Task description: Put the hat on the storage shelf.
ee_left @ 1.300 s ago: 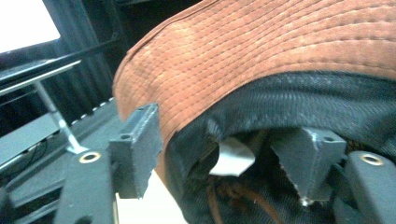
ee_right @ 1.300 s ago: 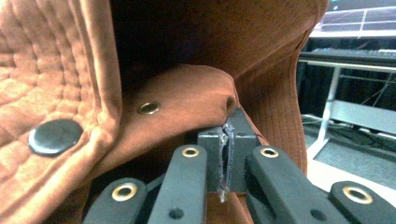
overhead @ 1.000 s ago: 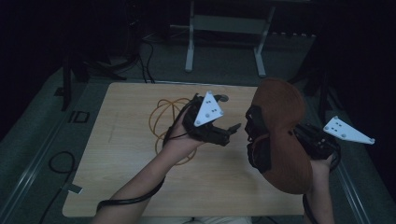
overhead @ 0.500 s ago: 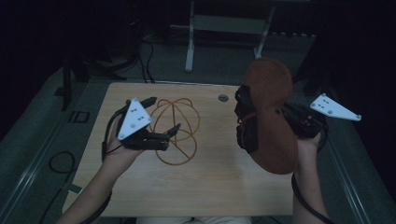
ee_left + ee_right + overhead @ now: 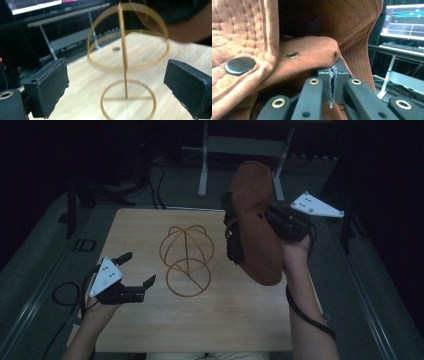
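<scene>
High view: right tool [image 5: 272, 217] clamping brown hat [image 5: 255, 220], raised.

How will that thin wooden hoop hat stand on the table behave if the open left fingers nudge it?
The thin wooden hoop hat stand looks light: slim strips, mostly air. It would probably slide or tip, since its dome rises on one narrow post over a small ring base. Likely fragile too.
</scene>
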`<state>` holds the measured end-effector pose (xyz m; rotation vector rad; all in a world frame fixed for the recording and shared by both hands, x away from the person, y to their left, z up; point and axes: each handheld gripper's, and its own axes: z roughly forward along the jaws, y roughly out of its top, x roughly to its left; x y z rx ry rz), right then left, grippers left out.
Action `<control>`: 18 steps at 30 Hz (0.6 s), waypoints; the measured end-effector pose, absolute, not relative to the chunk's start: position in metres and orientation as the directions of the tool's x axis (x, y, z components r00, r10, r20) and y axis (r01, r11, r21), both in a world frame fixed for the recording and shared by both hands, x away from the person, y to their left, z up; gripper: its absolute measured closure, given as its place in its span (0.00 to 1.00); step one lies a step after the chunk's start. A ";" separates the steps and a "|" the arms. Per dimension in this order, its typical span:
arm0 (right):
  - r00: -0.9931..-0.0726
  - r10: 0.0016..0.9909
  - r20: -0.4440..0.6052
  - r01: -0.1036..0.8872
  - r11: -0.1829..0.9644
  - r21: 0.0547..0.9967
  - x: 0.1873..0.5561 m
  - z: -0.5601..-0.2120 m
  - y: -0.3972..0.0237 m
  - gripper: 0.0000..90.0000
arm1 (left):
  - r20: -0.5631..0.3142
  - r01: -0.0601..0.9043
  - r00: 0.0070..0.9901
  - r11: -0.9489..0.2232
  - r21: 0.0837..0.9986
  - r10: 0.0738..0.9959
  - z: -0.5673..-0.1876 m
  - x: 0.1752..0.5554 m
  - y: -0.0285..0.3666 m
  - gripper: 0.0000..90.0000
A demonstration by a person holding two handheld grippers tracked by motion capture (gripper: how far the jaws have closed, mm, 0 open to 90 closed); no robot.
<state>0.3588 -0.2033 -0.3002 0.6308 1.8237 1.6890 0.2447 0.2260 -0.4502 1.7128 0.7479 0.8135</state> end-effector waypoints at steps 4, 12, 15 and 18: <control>-0.734 0.669 -0.120 -0.043 0.131 0.990 0.365 -0.293 -0.177 0.97 | 0.112 0.141 0.556 -0.227 0.964 0.824 -0.482 0.241 0.239 0.07; -0.783 0.604 -0.152 -0.029 0.208 0.978 0.372 -0.295 -0.115 0.97 | 0.090 0.198 0.489 -0.211 0.957 0.868 -0.516 0.235 0.255 0.07; -0.807 0.571 -0.152 -0.011 0.243 0.970 0.373 -0.300 -0.094 0.97 | 0.064 0.223 0.475 -0.190 0.956 0.878 -0.526 0.234 0.261 0.07; -0.828 0.541 -0.147 0.012 0.279 0.960 0.374 -0.309 -0.075 0.97 | 0.043 0.237 0.456 -0.168 0.957 0.889 -0.534 0.233 0.267 0.07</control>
